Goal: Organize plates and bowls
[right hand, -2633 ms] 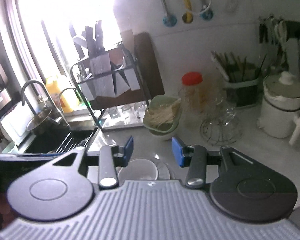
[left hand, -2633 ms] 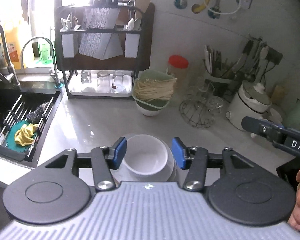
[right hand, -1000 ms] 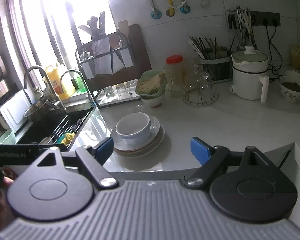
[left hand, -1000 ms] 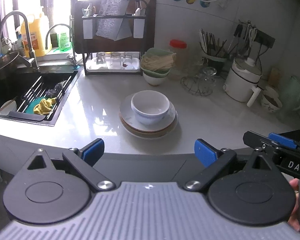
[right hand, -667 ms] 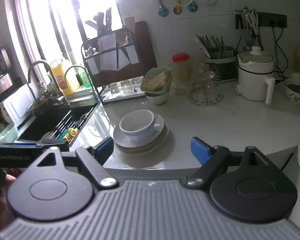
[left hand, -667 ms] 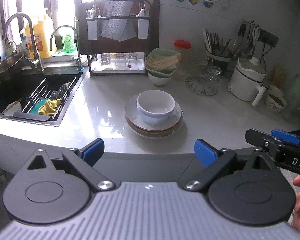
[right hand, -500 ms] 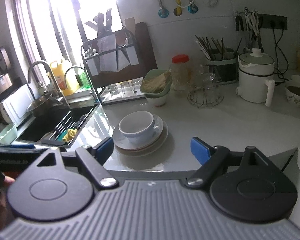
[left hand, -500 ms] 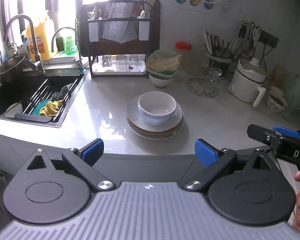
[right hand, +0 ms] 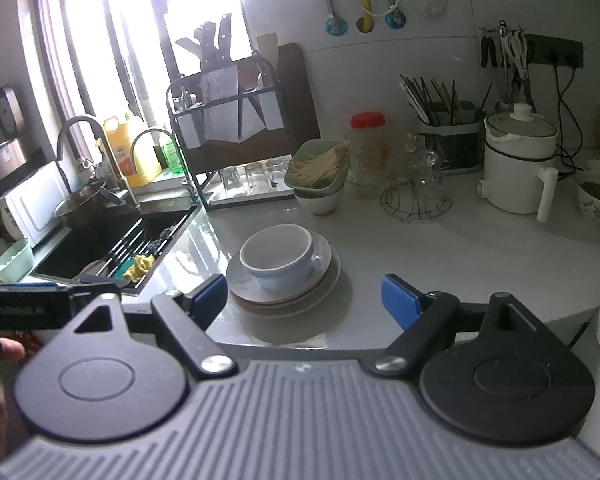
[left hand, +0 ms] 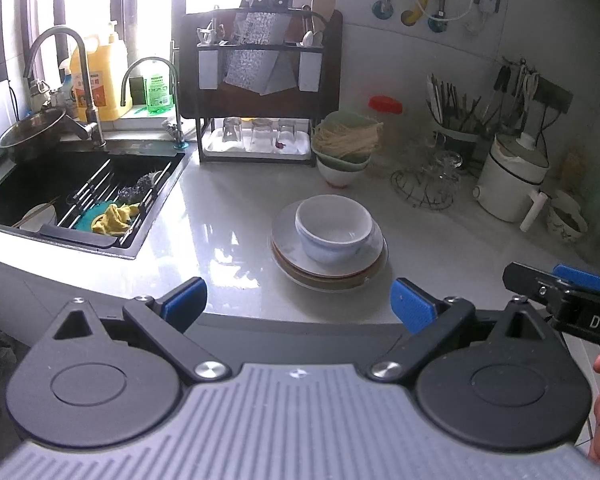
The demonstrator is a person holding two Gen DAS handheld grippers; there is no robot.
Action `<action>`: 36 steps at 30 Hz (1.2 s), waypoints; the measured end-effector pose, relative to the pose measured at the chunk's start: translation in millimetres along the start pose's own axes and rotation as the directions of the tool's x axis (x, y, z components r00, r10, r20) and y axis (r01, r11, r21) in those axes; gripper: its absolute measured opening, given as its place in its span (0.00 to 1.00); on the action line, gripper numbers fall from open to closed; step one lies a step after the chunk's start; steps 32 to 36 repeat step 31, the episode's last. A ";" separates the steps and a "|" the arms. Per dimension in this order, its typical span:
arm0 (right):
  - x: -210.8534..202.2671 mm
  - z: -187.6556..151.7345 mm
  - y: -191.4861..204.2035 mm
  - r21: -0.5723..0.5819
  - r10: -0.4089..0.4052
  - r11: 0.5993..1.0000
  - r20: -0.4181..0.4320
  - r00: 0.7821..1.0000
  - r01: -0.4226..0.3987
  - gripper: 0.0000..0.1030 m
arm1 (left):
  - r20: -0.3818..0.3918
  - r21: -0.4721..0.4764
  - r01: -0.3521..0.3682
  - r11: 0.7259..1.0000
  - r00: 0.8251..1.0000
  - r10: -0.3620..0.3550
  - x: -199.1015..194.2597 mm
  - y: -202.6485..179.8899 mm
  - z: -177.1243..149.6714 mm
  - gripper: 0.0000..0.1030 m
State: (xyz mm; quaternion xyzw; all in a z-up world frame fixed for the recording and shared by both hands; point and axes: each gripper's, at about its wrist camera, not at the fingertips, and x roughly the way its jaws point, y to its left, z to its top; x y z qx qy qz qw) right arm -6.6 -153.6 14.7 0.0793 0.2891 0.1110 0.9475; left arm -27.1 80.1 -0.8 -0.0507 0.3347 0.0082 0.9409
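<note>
A white bowl (left hand: 334, 226) sits upright on a small stack of plates (left hand: 328, 270) near the front edge of the pale counter (left hand: 228, 220). The same bowl (right hand: 278, 252) and plates (right hand: 286, 288) show in the right wrist view. My left gripper (left hand: 298, 306) is held back from the counter edge, open and empty, with blue pads wide apart. My right gripper (right hand: 308, 300) is likewise open and empty, short of the stack. The right gripper's tip (left hand: 560, 284) shows at the right of the left wrist view.
A dark sink (left hand: 72, 188) with a rack, a yellow cloth and a bowl lies at the left. At the back stand a knife and glass rack (left hand: 260, 92), a green bowl of noodles (left hand: 346, 146), a wire basket (left hand: 424, 188), a utensil holder (right hand: 448, 136) and a white cooker (left hand: 514, 184).
Both grippers have pulled back from the bowl and opened wide. The bowl and plates stay on the counter. In the last second the views have barely shifted.
</note>
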 end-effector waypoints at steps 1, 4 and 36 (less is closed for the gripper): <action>0.1 -0.6 0.8 -0.002 -0.002 1.000 0.003 1.000 0.002 0.83 | 0.001 -0.001 0.000 1.000 1.000 0.000 0.9 0.9 0.0 0.97; 1.8 -0.6 0.7 -0.003 -0.007 1.000 0.005 1.000 0.007 0.83 | 0.002 0.001 -0.002 1.000 1.000 0.002 2.0 1.7 0.2 0.97; 1.7 -5.8 -11.4 0.021 -0.015 1.000 0.025 1.000 0.014 0.83 | -0.016 0.051 0.026 0.998 1.000 -0.025 25.8 -14.5 9.5 0.99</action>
